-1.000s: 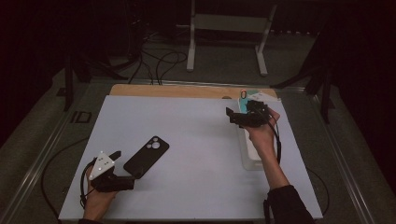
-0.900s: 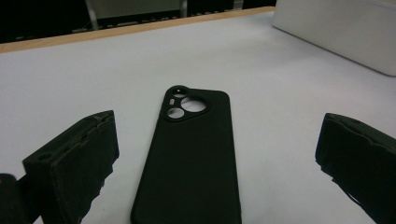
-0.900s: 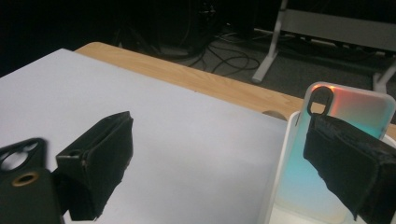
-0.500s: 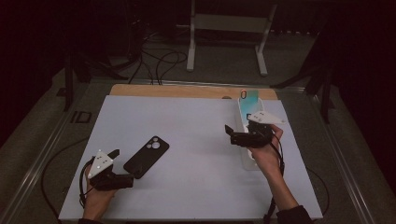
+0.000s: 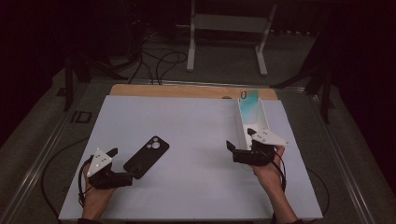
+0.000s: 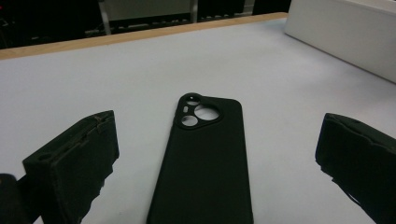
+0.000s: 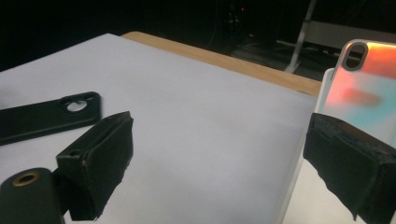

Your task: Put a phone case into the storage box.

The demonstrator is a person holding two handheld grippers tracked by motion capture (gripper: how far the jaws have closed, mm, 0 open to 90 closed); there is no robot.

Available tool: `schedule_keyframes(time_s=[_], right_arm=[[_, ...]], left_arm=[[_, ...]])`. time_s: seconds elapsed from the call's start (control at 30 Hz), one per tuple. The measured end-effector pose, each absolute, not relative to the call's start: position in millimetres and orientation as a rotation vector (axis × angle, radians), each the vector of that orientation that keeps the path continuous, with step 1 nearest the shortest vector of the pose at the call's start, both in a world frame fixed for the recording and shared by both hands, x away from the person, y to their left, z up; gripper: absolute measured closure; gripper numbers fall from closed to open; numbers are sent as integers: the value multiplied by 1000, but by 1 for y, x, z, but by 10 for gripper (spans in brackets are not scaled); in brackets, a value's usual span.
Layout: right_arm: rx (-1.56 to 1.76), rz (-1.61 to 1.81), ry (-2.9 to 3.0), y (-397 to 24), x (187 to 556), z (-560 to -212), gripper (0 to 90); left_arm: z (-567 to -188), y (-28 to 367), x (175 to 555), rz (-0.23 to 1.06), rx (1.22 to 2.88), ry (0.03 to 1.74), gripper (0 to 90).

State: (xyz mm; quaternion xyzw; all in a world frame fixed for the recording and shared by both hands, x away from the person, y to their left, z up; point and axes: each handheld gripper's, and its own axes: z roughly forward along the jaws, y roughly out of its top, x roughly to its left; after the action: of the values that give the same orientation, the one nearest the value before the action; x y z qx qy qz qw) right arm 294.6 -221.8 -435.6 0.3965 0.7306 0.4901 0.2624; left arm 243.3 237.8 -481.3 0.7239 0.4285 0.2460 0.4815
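Two grippers are in the person's hands, both with jaws spread wide and nothing between them. The left gripper (image 5: 122, 164) sits low at the near left of the tabletop (image 5: 196, 130), its jaws pointing at the near end of a black phone case (image 5: 146, 156) that lies flat, back up, with its camera cutout at the far end. In the left gripper view the case (image 6: 203, 158) runs up the middle between the two black jaws, which stand on either side of it without touching it. The grey three-cornered plate rides on top of the gripper, and its cable loops off the near left edge of the white surface.

The right gripper (image 5: 240, 145) is held over the near right part of the tabletop, just beside the near end of a long white tray (image 5: 243, 122) that runs away along the right side. A phone case with a pink and teal iridescent back (image 5: 249, 100) leans upright at the tray's far end. In the right gripper view that colourful case (image 7: 366, 88) stands past the right-hand jaw, while the black case (image 7: 46, 116) lies well apart, farther off to the left. A wooden strip (image 5: 187, 91) borders the far edge of the white surface.
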Motion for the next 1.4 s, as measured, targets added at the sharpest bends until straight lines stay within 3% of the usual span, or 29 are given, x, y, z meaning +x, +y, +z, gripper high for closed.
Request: schedule_keyframes(time_s=[0.63, 1.4], right_arm=[[1073, 1383, 1872, -240, 264, -458, 86], [1109, 1381, 1841, -250, 264, -458, 86]], left_arm=[[-464, 239, 255, 593, 1832, 1054, 0], [-479, 219, 298, 392, 2149, 1147, 1]])
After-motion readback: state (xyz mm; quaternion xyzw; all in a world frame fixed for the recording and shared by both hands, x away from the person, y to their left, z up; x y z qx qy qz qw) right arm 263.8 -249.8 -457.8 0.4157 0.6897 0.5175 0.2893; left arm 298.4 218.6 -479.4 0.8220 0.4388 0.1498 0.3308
